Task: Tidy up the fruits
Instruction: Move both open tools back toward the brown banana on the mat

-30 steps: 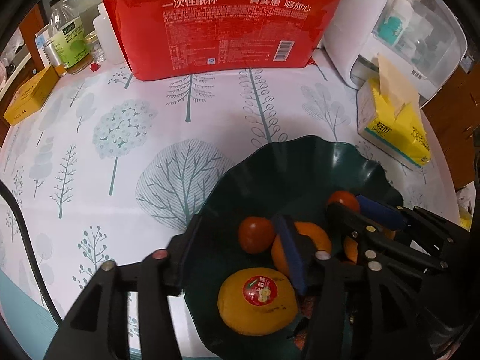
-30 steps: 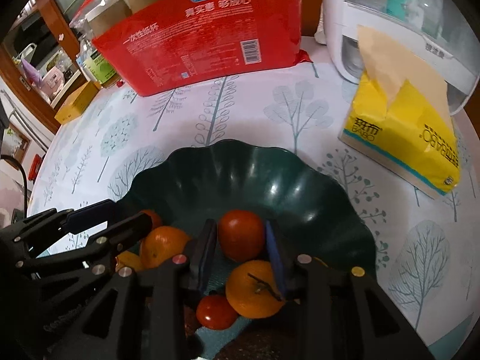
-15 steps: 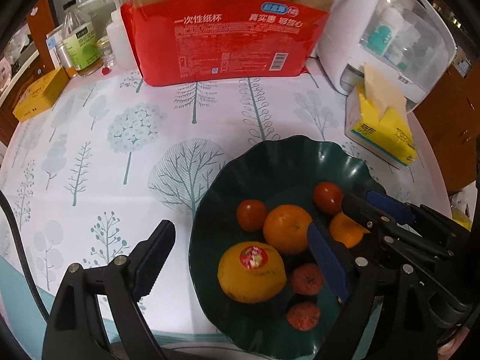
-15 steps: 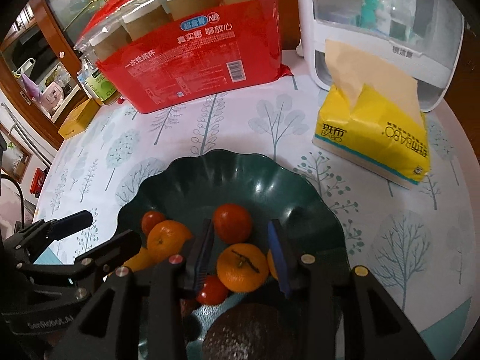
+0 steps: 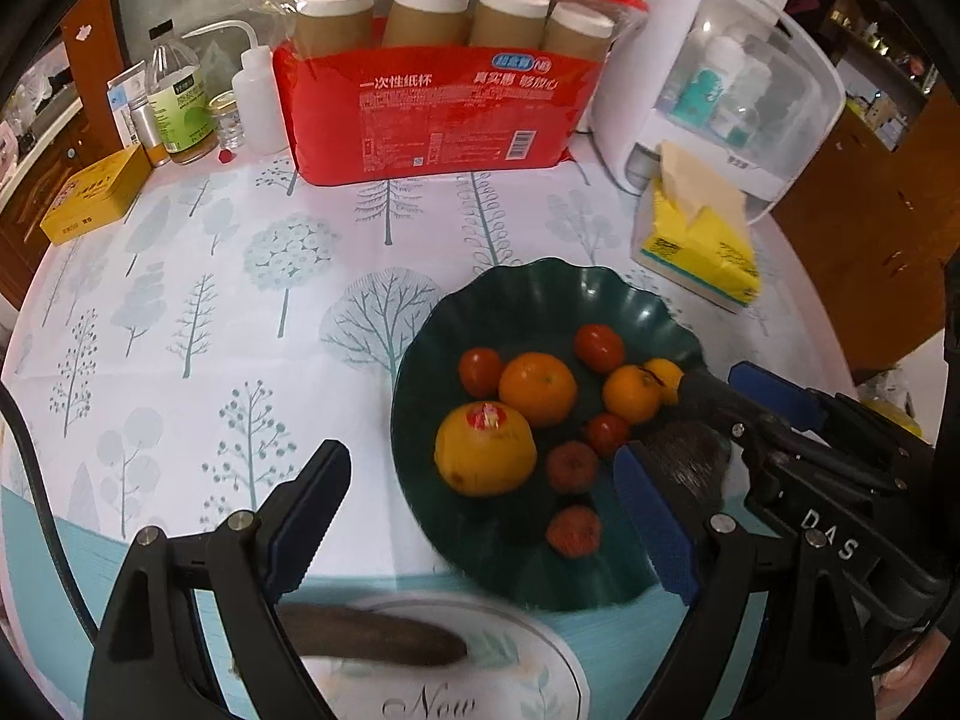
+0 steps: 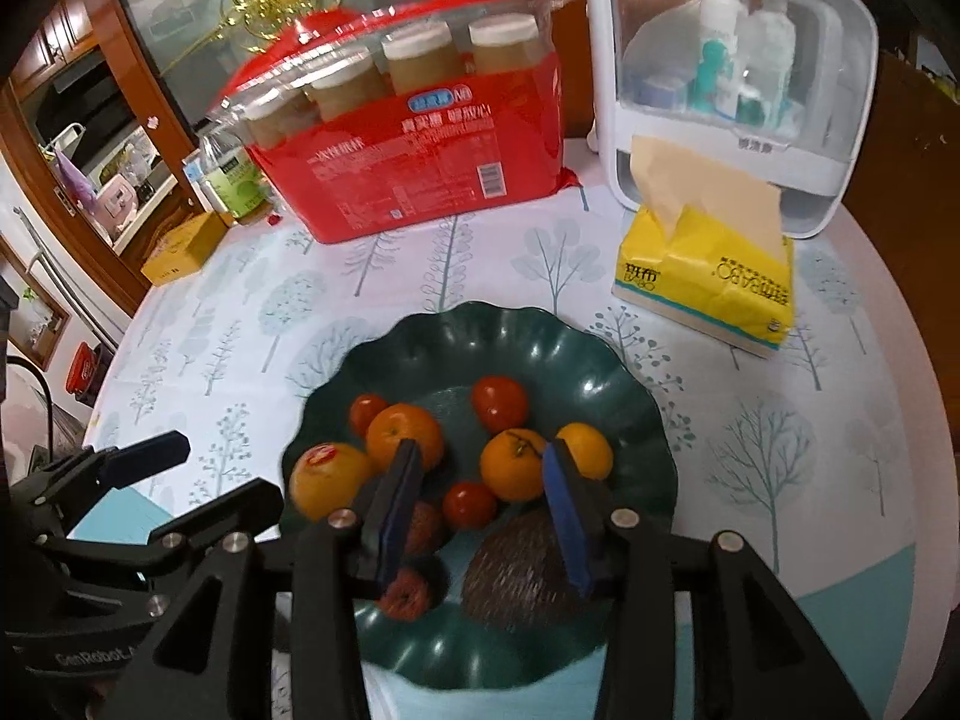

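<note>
A dark green scalloped bowl point(image 5: 510, 300) point(image 6: 600, 360) holds several fruits: a big yellow one with a red sticker point(image 5: 485, 447) point(image 6: 327, 477), an orange point(image 5: 537, 387) point(image 6: 402, 429), a mandarin point(image 5: 630, 393) point(image 6: 513, 465), tomatoes point(image 5: 480, 371) point(image 6: 499, 403), rough reddish fruits point(image 5: 573, 531) and a brown fuzzy fruit point(image 6: 522, 564). My left gripper point(image 5: 483, 459) hangs open and wide above the bowl's near left side, holding nothing. My right gripper point(image 6: 480, 453) hovers over the fruits with its jaws opening; nothing is pressed between the pads.
A red pack of paper cups point(image 5: 432, 114) stands at the back, with bottles point(image 5: 180, 102) and a yellow box point(image 5: 90, 192) to its left. A yellow tissue pack point(image 6: 708, 282) and a white storage box point(image 6: 732, 78) sit at the back right. A white plate point(image 5: 528, 648) with a brown oblong thing point(image 5: 372, 636) lies nearest.
Both grippers have risen and drawn back from the bowl. The left jaws spread wide; the right jaws have widened away from the tomato. The white plate has come into view.
</note>
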Tool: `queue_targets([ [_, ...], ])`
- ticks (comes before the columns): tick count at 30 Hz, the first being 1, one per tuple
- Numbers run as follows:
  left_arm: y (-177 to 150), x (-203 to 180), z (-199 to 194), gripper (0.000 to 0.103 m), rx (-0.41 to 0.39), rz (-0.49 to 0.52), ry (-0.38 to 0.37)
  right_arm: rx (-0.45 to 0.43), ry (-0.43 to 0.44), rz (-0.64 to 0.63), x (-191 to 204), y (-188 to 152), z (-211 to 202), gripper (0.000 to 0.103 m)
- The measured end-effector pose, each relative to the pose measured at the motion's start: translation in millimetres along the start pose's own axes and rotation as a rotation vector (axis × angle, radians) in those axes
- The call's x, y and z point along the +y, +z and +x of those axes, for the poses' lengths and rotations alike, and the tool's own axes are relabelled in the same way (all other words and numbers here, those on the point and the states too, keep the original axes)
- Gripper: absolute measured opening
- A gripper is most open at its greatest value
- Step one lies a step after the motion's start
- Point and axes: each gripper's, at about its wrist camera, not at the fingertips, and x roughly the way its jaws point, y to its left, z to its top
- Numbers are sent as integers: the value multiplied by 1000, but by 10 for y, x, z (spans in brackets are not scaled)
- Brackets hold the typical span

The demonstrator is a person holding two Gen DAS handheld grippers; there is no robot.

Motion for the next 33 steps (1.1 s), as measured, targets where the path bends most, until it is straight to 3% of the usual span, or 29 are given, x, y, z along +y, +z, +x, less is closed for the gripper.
queue_targets([
  [12, -229, 181, -887, 89, -80, 32, -23, -91, -16, 12, 459, -135, -920, 46],
  [18, -368, 430, -1221, 89, -119, 67, 0, -111, -7, -15, 828, -279, -1158, 46],
  [24, -550, 829, -1350, 89, -123, 69, 34, -69, 0, -27, 1166, -479, -1042, 46],
  [33, -830, 1428, -1122, 89, -64, 66, 84, 98, 67, 116, 1503, -930, -393, 46],
])
